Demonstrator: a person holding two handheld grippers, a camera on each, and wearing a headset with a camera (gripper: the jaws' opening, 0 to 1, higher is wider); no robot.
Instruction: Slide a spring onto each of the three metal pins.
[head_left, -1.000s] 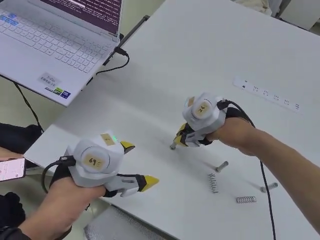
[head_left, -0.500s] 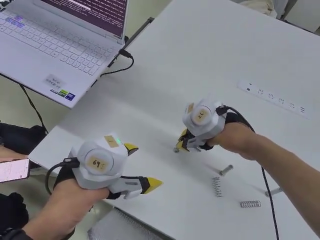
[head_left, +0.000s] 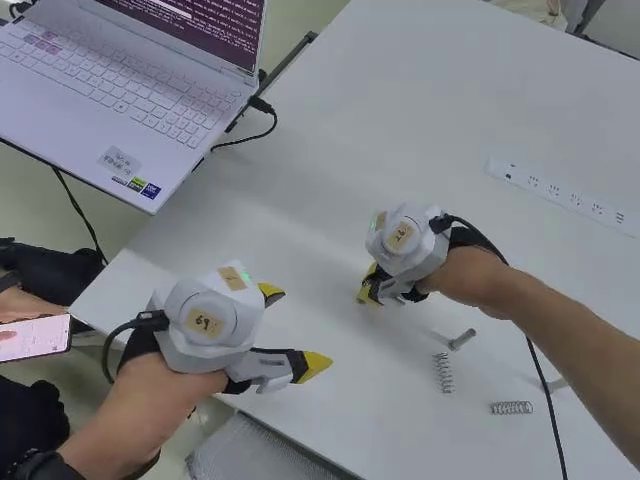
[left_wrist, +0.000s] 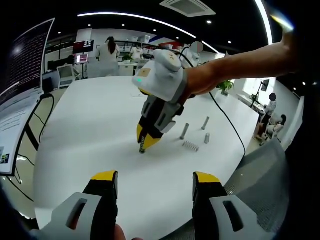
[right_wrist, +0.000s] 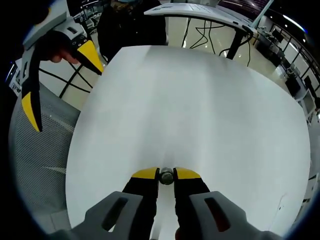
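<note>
My right gripper (head_left: 372, 293) points down at the white table (head_left: 420, 120) and is shut on a metal pin (right_wrist: 166, 176), whose round end shows between the yellow fingertips. From the left gripper view, the right gripper (left_wrist: 148, 141) holds the pin's lower end (left_wrist: 142, 148) on the tabletop. A second pin (head_left: 462, 339) lies to its right, and beside it are two loose springs (head_left: 443, 372) (head_left: 511, 407). Close to the near table edge my left gripper (head_left: 295, 328) is open and holds nothing.
An open laptop (head_left: 120, 90) with a black cable (head_left: 245, 125) sits at the far left. A white power strip (head_left: 560, 195) lies at the far right. A hand holds a phone (head_left: 30, 338) off the table's left edge.
The pin's end that showed under the right gripper's jaws is now covered by them in the head view. The left gripper stays open in place.
</note>
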